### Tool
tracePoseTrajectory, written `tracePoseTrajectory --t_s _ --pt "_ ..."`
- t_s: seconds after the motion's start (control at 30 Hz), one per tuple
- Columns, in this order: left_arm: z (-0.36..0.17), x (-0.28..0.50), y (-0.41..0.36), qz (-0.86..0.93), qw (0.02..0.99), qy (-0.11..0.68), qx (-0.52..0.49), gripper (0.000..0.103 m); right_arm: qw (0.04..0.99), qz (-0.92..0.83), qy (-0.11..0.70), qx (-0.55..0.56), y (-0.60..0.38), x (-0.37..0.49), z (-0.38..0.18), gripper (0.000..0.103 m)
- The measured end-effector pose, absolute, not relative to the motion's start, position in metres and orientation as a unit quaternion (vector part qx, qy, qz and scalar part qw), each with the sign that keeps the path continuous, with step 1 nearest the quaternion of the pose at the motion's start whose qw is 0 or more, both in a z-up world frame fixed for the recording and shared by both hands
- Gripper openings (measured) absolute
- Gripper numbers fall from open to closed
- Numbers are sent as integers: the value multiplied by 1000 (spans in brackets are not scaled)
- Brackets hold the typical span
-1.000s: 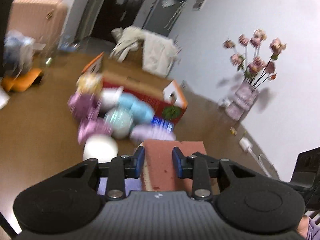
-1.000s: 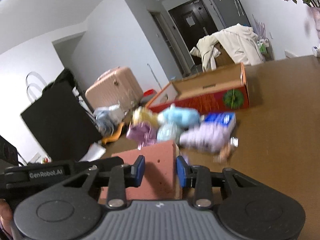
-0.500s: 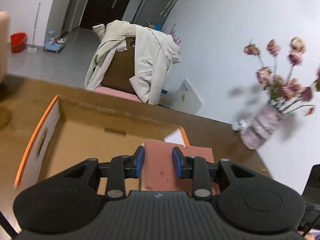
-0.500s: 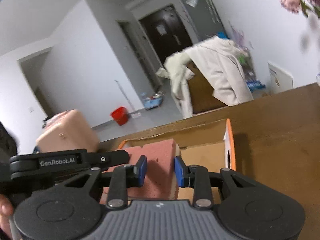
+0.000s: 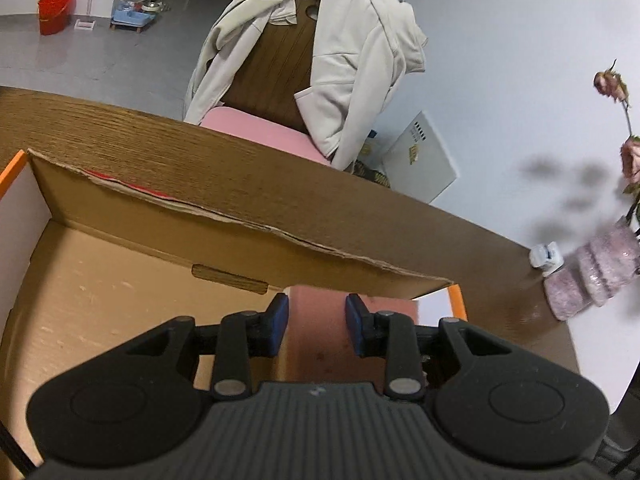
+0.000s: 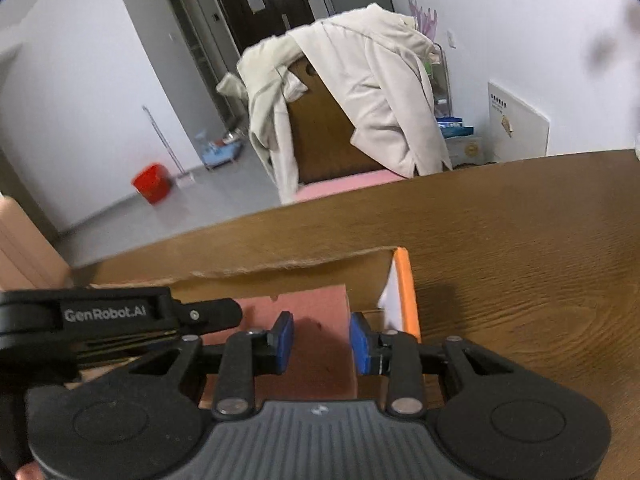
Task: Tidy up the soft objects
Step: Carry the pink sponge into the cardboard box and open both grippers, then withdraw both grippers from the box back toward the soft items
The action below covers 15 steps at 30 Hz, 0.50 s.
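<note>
Both grippers pinch one pink sponge block inside the cardboard box.

Nearest, the left gripper and right gripper each press blue pads against the pink sponge block, which sits inside the cardboard box, against its right end wall with the orange edge. The box stands on the wooden table. Beyond the box, a chair draped with a cream jacket; right of the box, a pink vase.
</note>
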State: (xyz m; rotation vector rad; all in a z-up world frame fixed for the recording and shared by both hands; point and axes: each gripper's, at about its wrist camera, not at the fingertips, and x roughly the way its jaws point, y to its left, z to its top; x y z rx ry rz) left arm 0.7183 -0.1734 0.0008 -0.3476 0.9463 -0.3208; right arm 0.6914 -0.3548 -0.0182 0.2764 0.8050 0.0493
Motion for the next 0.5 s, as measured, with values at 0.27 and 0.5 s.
tracePoseTrajectory --t_s 0.27,0.5 --pt "39 686 -176 -153 889 415 -118 58 922 31 369 114 -350 664 13 39" --pt "103 609 -143 -106 929 350 -59 78 933 64 345 78 -349 584 72 62"
